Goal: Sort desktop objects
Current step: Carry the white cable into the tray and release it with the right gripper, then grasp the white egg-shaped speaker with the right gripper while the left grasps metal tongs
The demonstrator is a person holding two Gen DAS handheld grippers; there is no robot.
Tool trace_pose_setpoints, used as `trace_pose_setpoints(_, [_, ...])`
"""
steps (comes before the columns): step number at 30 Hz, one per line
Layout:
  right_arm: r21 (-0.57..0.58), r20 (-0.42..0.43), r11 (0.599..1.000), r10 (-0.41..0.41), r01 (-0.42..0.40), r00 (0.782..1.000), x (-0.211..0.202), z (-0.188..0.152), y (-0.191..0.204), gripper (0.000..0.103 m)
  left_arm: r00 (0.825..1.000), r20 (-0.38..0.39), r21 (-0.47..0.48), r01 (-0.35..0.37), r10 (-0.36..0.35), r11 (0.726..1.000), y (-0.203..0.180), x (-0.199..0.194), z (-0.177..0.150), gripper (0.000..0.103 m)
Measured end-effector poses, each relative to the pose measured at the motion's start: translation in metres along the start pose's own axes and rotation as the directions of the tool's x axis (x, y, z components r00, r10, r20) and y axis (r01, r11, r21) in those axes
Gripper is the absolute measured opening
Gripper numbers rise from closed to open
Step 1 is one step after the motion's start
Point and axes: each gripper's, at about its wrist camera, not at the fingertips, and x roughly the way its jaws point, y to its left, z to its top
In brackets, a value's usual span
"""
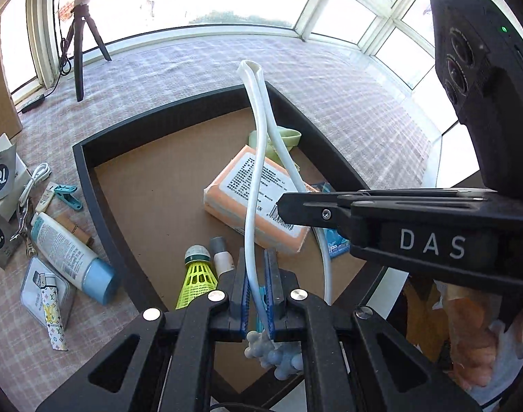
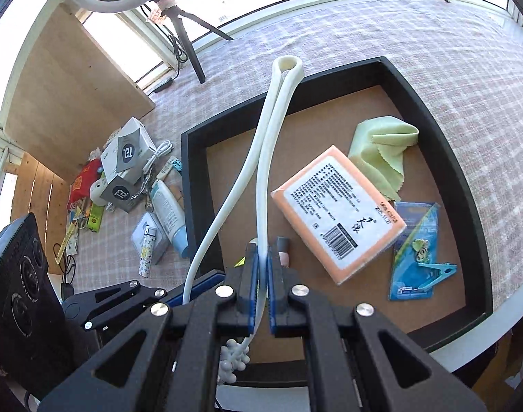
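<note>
Two hand-held grippers hang over a black tray (image 2: pixel 193 178) on a checked tablecloth (image 2: pixel 416 44) by the window. Between them runs a white rubbery cord (image 2: pixel 258 158), folded double, its loop standing up above the tray's far edge. The left gripper (image 1: pixel 258 276) has its blue pads nearly closed on one strand, with a knobbly pale end (image 1: pixel 273 355) bunched just behind the pads. The right gripper (image 2: pixel 260 276) pinches the other strand the same way, jaws almost together, a like knobbly end (image 2: pixel 232 360) behind them. From the left camera the right gripper shows as a black body marked DAS crossing the frame.

In the tray lie an orange pack (image 2: pixel 337 213) with a barcode label, a green cloth (image 2: pixel 381 151) at its far side, a blue card (image 2: pixel 414 250) with a clip, and a yellow shuttlecock (image 1: pixel 196 274) beside a small grey-capped tube (image 1: pixel 222 254).

Left of the tray, on the cloth, sit a blue-capped tube (image 1: pixel 69 257), a small tin (image 1: pixel 45 288), a white cable (image 1: pixel 36 178) and boxes (image 2: pixel 127 151). A tripod (image 2: pixel 189 44) stands near the window.
</note>
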Motion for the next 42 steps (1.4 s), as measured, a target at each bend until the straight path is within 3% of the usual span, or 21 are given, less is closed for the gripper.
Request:
trace_pose_setpoints(1, [-0.003, 0.004, 1.0, -0.007, 0.007, 1.0, -0.003, 0.001, -0.006, 0.006, 1.0, -0.009, 0.017, -0.016, 0.016, 1.0, -0.006, 0.003, 0.002, 0.011])
trace_pose_setpoints(3, [-0.011, 0.024, 0.999, -0.053, 0.053, 0.998, -0.008, 0.002, -0.012, 0.014, 0.998, 0.011, 0.026, -0.059, 0.059, 0.998, -0.01, 0.003, 0.002, 0.042])
trace_pose_setpoints(4, [-0.011, 0.044, 0.995, -0.096, 0.096, 0.994, -0.012, 0.004, -0.017, 0.024, 0.997, 0.027, 0.025, -0.07, 0.07, 0.997, -0.009, 0.002, 0.002, 0.044])
trace_pose_setpoints(6, [-0.018, 0.075, 0.992, -0.123, 0.125, 0.99, -0.018, 0.007, -0.019, 0.027, 0.997, 0.027, 0.001, -0.078, 0.078, 0.997, 0.0, 0.001, 0.003, 0.045])
trace_pose_setpoints(14, [-0.065, 0.054, 0.994, -0.079, 0.082, 0.995, -0.007, 0.017, 0.004, 0.028, 0.989, 0.038, -0.068, -0.143, 0.145, 0.987, 0.039, -0.018, -0.006, 0.045])
trace_pose_setpoints(25, [-0.185, 0.015, 0.983, -0.011, 0.014, 1.0, 0.023, 0.029, 0.088, 0.028, 0.966, 0.043, -0.225, -0.24, 0.255, 0.944, 0.133, -0.06, -0.029, 0.045])
trace_pose_setpoints(30, [-0.277, -0.01, 0.961, 0.019, -0.021, 1.0, 0.041, 0.034, 0.143, 0.028, 0.952, 0.037, -0.323, -0.275, 0.302, 0.905, 0.189, -0.086, -0.052, 0.045])
trace_pose_setpoints(34, [-0.362, -0.033, 0.931, 0.036, -0.045, 0.999, 0.059, 0.034, 0.195, 0.028, 0.936, 0.019, -0.408, -0.313, 0.35, 0.858, 0.237, -0.109, -0.076, 0.044])
trace_pose_setpoints(38, [-0.438, -0.057, 0.896, 0.048, -0.068, 0.997, 0.078, 0.033, 0.245, 0.028, 0.923, -0.009, -0.503, -0.337, 0.385, 0.796, 0.288, -0.13, -0.104, 0.045])
trace_pose_setpoints(42, [-0.518, -0.08, 0.851, 0.049, -0.083, 0.996, 0.099, 0.032, 0.293, 0.03, 0.907, -0.04, -0.599, -0.357, 0.419, 0.717, 0.339, -0.149, -0.13, 0.044])
